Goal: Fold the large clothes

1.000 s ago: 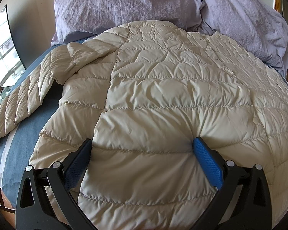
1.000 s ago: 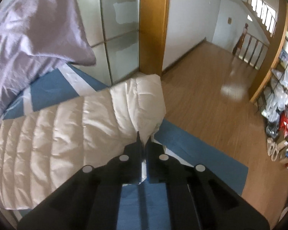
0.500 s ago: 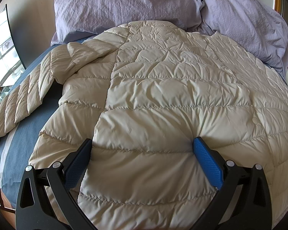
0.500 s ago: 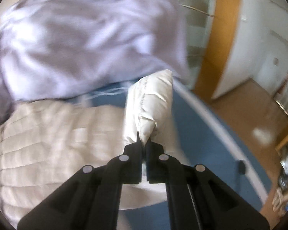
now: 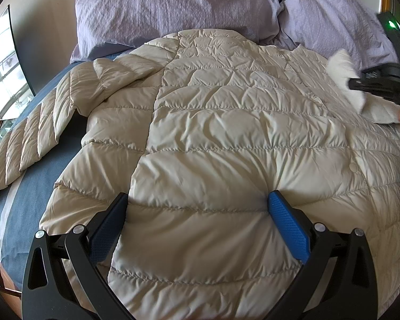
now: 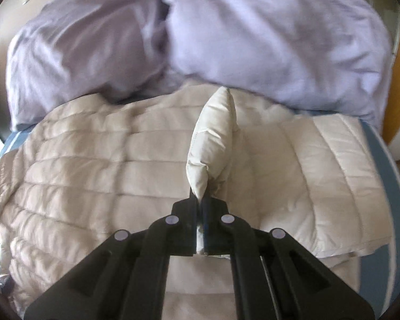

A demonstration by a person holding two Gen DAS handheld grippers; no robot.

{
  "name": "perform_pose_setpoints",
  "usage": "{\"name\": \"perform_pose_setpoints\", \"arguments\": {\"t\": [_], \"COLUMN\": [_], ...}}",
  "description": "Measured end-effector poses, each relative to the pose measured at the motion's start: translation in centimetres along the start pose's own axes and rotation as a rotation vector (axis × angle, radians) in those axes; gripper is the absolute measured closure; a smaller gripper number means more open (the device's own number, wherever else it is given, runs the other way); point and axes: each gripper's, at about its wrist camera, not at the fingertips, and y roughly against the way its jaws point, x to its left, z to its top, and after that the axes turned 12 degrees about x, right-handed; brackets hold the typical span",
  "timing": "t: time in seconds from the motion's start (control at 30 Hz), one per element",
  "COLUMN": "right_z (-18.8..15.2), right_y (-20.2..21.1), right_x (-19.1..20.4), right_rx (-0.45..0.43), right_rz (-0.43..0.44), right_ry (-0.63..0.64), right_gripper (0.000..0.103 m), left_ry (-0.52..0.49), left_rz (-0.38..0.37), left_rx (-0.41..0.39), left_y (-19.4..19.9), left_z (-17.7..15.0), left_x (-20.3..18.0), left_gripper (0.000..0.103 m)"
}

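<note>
A beige quilted puffer jacket [image 5: 226, 133] lies spread back-up on the bed. Its left sleeve [image 5: 32, 130] stretches out to the left. My left gripper [image 5: 197, 208] is open, its blue-padded fingers [image 5: 288, 221] pressed down on the jacket's lower back. My right gripper [image 6: 200, 200] is shut on the cuff of the right sleeve [image 6: 213, 138] and holds it lifted over the jacket's body [image 6: 93, 165]. The right gripper also shows in the left wrist view [image 5: 354, 84] at the right edge, with the sleeve end [image 5: 344, 74] in it.
Two lilac pillows [image 5: 173, 8] [image 6: 266, 34] lie at the head of the bed, touching the jacket's collar. The blue bedsheet [image 5: 32, 181] shows left of the jacket and at the right [image 6: 386, 173]. A window [image 5: 0, 66] is at far left.
My right gripper has swung the sleeve from the bed's right edge inward over the jacket's body, and now appears in the left wrist view. The left gripper has not moved.
</note>
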Motion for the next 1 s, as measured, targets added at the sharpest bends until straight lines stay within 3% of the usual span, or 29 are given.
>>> {"name": "perform_pose_setpoints", "arguments": {"t": [0.27,0.43,0.5,0.57,0.73,0.83,0.93,1.0], "right_z": [-0.4,-0.9,-1.1,-1.2,-0.8,-0.3,0.0,-0.2], "right_y": [-0.3,-0.8,-0.9,-0.7,2.1,2.8,1.8,0.6], "right_x": [6.7,8.5,8.7,8.5,6.7,4.7,3.4,3.1], "right_rx": [0.036,0.059,0.076,0.086,-0.002,-0.054,-0.076,-0.06], "right_rz": [0.157,0.181,0.206,0.231,0.276,0.225,0.016,-0.07], "right_ry": [0.064,0.098,0.102,0.104,0.072,0.008,-0.021,-0.016], "right_gripper": [0.099,0.093,0.089,0.076,0.063,0.058,0.053,0.049], "left_ry": [0.0,-0.001,-0.001,-0.001,0.0,0.0,0.0,0.0], "left_rz": [-0.001,-0.001,-0.002,-0.002,-0.004,-0.005,-0.004,-0.005], "left_rx": [-0.001,-0.003,-0.003,-0.003,-0.005,-0.006,-0.006,-0.006], "left_y": [0.1,0.1,0.1,0.1,0.1,0.1,0.1,0.1], "left_z": [-0.1,-0.1,-0.2,-0.2,-0.2,-0.2,-0.2,-0.2], "left_x": [0.1,0.1,0.2,0.1,0.1,-0.1,0.0,0.0], "left_gripper": [0.001,0.001,0.001,0.001,0.001,0.001,0.001,0.001]}}
